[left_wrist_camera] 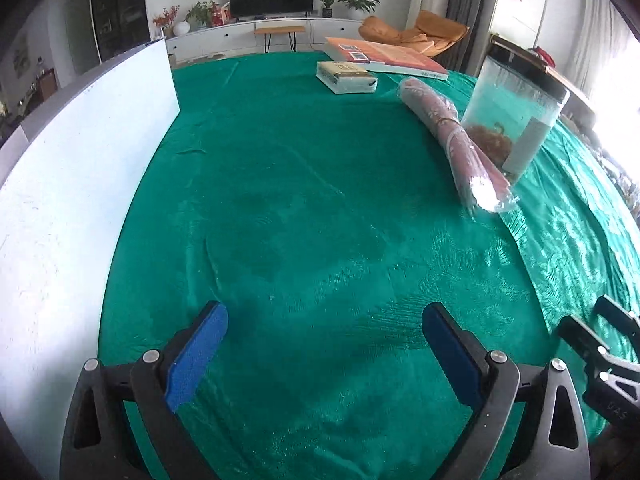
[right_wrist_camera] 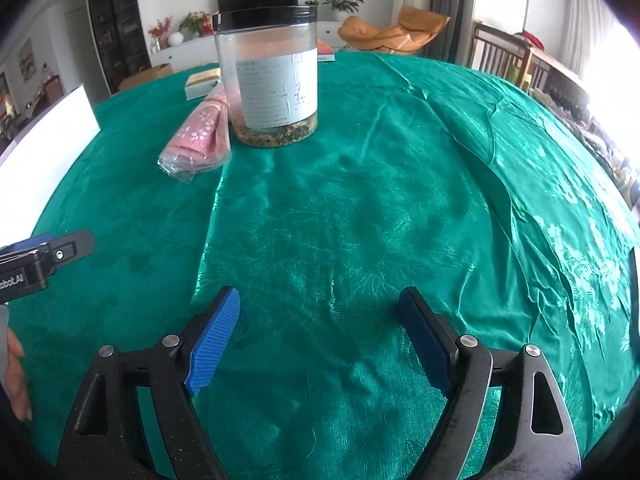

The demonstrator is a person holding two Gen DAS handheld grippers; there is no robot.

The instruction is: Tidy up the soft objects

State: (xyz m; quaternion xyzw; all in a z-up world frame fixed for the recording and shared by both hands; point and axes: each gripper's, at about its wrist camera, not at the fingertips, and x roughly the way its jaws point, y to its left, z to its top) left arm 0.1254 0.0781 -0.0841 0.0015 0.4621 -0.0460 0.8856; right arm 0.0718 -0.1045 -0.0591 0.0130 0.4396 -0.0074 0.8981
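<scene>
Here, the left gripper (left_wrist_camera: 324,340) hangs low over the near part of the tabletop, jaws wide, nothing between the blue pads (left_wrist_camera: 196,356); the right gripper (right_wrist_camera: 320,336) sits just beside it, also low over the green cloth (right_wrist_camera: 360,220), jaws spread wide and empty; its black finger ends show at the right edge of the left wrist view. The soft item, a pink roll (left_wrist_camera: 456,136) wrapped in clear plastic, lies on its side toward the far right part of the tabletop, lengthwise away from the grippers, well apart from both; it touches or nearly touches the clear jar (left_wrist_camera: 516,104). The jar stands upright, black lid on, white label facing the right wrist view, brown bits at the bottom. Beyond the roll, near the far edge, a small white box (left_wrist_camera: 346,76) lies flat; behind it a large orange-red book (left_wrist_camera: 384,56). A white board (left_wrist_camera: 80,152) stands upright along the left edge.
</scene>
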